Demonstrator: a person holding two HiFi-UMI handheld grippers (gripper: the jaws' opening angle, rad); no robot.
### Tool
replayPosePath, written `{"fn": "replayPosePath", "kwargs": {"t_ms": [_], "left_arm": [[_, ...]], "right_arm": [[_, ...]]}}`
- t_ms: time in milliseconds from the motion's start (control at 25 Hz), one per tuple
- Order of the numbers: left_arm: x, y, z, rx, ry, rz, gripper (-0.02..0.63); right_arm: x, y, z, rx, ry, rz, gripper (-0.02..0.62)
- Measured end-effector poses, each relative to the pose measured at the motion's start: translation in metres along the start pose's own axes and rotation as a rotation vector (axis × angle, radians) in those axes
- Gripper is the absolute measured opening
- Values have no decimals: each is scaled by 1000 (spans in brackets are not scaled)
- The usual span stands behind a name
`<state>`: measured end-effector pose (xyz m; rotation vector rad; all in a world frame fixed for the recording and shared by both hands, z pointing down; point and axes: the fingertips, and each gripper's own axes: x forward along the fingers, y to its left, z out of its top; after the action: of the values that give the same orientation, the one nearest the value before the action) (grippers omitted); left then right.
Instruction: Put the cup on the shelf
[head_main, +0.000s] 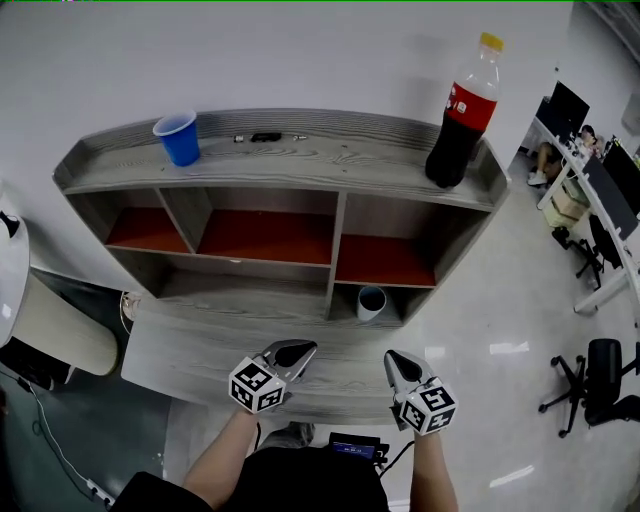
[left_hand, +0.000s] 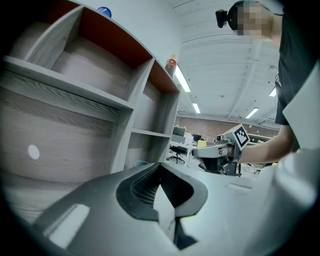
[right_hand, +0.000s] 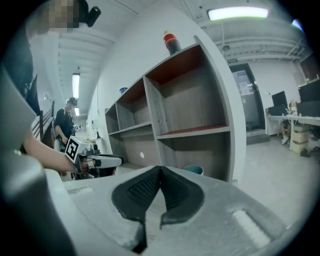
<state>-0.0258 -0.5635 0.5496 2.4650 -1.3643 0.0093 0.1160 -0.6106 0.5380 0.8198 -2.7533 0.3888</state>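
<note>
Left gripper (head_main: 297, 350): jaws closed tip to tip, nothing between them. It is held low in front of the shelf's bottom board, pointing at the shelf.

Right gripper (head_main: 397, 358): jaws also fully closed and empty. It sits level with the left one and well apart from it, also pointing at the shelf.

The cup (head_main: 371, 302) stands upright, mouth up, in the bottom-right compartment of the shelf (head_main: 300, 165). It is on the lower board, a bit left of the compartment's middle. Neither gripper touches it. In the right gripper view its rim shows just above the closed jaw tips, further back.

A blue cup (head_main: 178, 137) stands upright at the left end of the shelf top. A cola bottle (head_main: 462, 115) with a red label and yellow cap stands upright at the right end. Between them, near the back edge, lie a few small dark items (head_main: 265, 137), too small to identify.

The upper compartments have red floors and look bare. The bottom board (head_main: 190, 350) sticks out toward the person, with both grippers over its front edge.

Off to the right are desks with monitors (head_main: 590, 160) and an office chair (head_main: 595, 375) on a glossy floor.
</note>
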Motion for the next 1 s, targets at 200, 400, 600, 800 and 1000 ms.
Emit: {"fn": "replayPosePath", "kwargs": {"t_ms": [200, 400, 600, 800, 1000], "left_arm": [[14, -15, 8, 22, -8, -55, 2], [18, -18, 10, 61, 5, -64, -9], [16, -23, 8, 78, 14, -57, -9], [12, -32, 5, 79, 21, -44, -9], [6, -46, -3, 82, 52, -22, -9]], "right_arm": [[1, 0, 6, 5, -16, -8, -3], [-2, 0, 10, -10, -21, -12, -3], [-7, -2, 6, -3, -13, -15, -3], [-17, 2, 2, -4, -11, -7, -3], [-33, 6, -3, -6, -7, -3, -3]]}}
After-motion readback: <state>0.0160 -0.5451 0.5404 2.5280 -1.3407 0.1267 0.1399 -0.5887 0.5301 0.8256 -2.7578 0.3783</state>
